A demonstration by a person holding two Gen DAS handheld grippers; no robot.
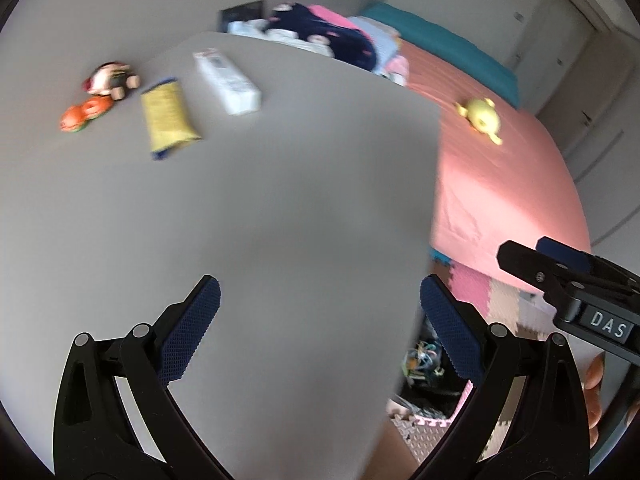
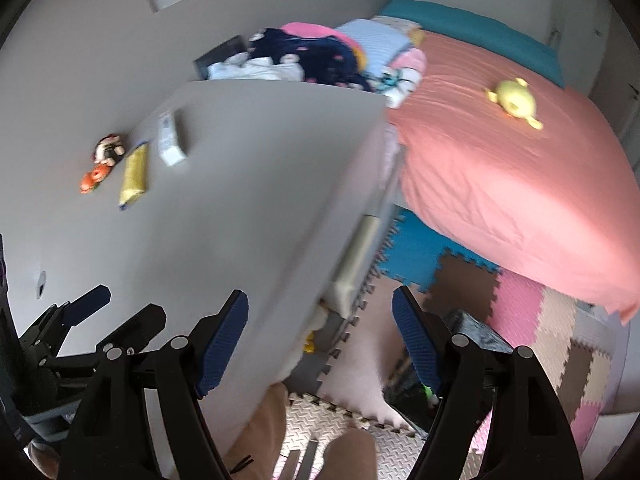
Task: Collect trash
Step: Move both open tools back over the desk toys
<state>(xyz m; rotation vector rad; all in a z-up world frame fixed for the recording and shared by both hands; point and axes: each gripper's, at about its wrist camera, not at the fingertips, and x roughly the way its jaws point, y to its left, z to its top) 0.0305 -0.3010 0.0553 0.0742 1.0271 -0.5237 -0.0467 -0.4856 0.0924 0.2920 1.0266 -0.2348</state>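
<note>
Both hand-held grippers, left (image 1: 320,320) and right (image 2: 320,340), released, empty. Yellow packet (image 1: 168,118), upper left on tabletop (image 1: 300,200), long axis running up-frame.

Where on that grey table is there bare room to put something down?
The table's whole near half, up to its edge beside the pink bed, is bare. The far left is crowded: two toys, a yellow packet, a white box.

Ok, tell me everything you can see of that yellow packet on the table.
The yellow packet is a flattened, crinkly pouch, yellow with dark blue at both ends; its print is too blurred to read. It lies flat on the grey table, lengthwise away from the camera, between a white box and two small toys. It appears to touch neither. Whether it is opened or empty cannot be told. No gripper is near it.
</note>
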